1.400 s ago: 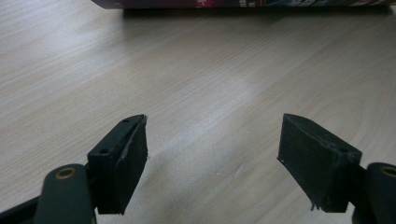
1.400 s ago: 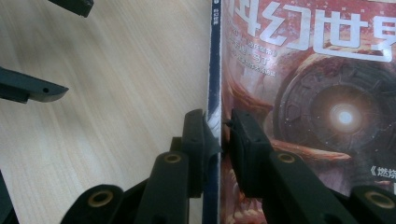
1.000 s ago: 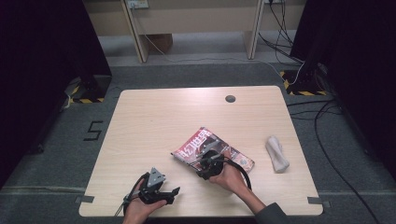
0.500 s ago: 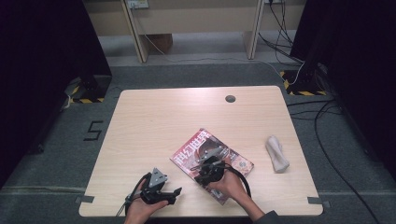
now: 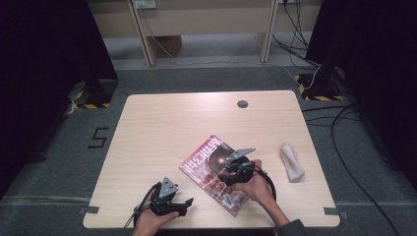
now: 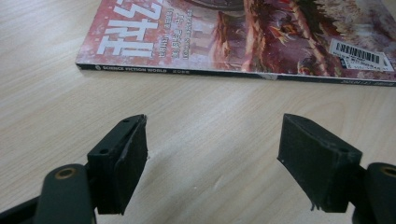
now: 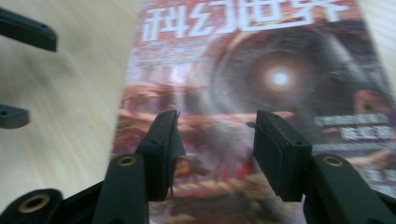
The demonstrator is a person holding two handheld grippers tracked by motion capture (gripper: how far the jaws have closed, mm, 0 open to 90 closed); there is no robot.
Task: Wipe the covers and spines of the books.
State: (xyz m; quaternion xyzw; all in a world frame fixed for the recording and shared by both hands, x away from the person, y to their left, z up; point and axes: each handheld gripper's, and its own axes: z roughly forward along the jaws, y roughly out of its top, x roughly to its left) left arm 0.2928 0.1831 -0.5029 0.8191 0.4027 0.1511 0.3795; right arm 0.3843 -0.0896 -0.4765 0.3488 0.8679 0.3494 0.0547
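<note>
The right gripper (image 5: pixel 227 173), jaws just opening and empty, hovers over the magazine (image 5: pixel 206 167); it should approach the near edge low. The left gripper (image 5: pixel 189 201) waits, spread.

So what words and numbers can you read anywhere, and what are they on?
"SCIENCE FICTION WORLD": on the magazine's spine.
"科幻世界": big white title on the magazine cover.
"5": painted on the floor left of the table.
Barcode label digits and the small cover lines: too small or blurred to read.
</note>
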